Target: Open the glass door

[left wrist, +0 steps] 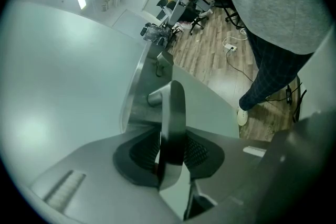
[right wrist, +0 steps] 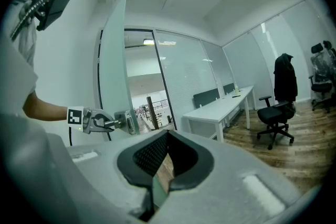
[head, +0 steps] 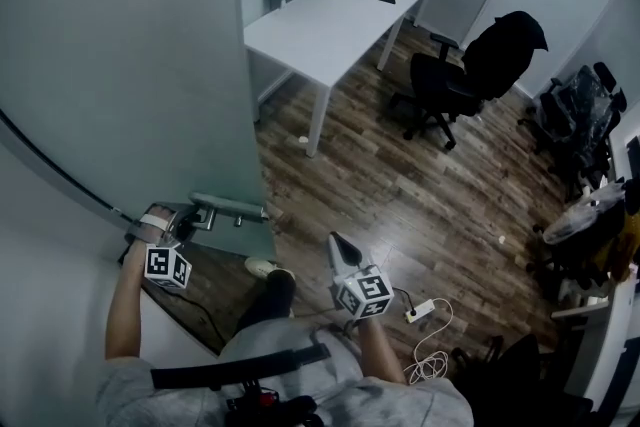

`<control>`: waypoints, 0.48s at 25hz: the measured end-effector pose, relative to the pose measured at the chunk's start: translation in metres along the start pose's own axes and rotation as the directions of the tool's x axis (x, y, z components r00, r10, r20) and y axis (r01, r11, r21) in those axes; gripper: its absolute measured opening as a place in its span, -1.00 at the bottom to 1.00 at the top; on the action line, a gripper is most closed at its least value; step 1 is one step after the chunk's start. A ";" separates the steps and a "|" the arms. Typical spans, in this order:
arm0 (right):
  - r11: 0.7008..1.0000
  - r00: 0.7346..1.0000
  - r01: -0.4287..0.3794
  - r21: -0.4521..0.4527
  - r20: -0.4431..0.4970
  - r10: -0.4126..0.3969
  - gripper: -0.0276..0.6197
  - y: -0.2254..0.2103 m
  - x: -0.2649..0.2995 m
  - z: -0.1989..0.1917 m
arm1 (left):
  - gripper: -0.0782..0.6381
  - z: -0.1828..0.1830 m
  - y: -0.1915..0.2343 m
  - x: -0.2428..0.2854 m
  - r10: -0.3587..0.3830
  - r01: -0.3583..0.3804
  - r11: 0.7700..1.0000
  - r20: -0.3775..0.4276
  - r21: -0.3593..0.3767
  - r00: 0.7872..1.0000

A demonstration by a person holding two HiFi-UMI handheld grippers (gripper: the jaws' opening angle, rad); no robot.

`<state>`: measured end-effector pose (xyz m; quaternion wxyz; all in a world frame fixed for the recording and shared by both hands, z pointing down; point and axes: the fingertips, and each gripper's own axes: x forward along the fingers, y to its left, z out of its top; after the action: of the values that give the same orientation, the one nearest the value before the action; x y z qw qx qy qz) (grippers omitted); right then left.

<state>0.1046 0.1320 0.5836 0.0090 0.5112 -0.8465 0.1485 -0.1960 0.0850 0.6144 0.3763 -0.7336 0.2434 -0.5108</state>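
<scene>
Left gripper (left wrist: 170,150) fingers clench the door handle (left wrist: 173,107); the glass door (head: 120,65) looks partly ajar. Right gripper (right wrist: 167,136) fingers are closed and empty. A wider swing probably remains.

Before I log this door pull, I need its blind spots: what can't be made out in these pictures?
- Head view: left tongs are small and seen from behind; their grip is unreadable there.
- Head view: things on the desk are too small to name.
- Head view: the door top is cut off by the upper edge.
- Right gripper view: the handle is too small for detail.
</scene>
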 end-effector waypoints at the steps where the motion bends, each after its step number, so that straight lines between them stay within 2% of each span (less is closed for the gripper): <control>1: 1.000 1.000 -0.001 0.002 0.002 0.001 -0.91 0.001 0.000 0.000 | -0.51 -0.001 0.001 0.000 0.003 -0.003 1.000 -0.001 0.003 1.000; 9: 1.000 1.000 0.012 0.009 0.002 -0.012 -0.91 0.001 -0.005 0.000 | -0.47 0.002 0.005 -0.001 -0.004 0.003 1.000 -0.019 -0.019 1.000; 12: 1.000 1.000 0.018 0.007 0.003 -0.018 -0.91 0.000 -0.007 0.001 | -0.35 0.006 0.009 -0.006 -0.003 0.003 0.999 0.000 -0.050 1.000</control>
<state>0.1085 0.1379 0.5819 0.0071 0.5190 -0.8414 0.1505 -0.1924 0.0860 0.6028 0.3571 -0.7430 0.2549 -0.5054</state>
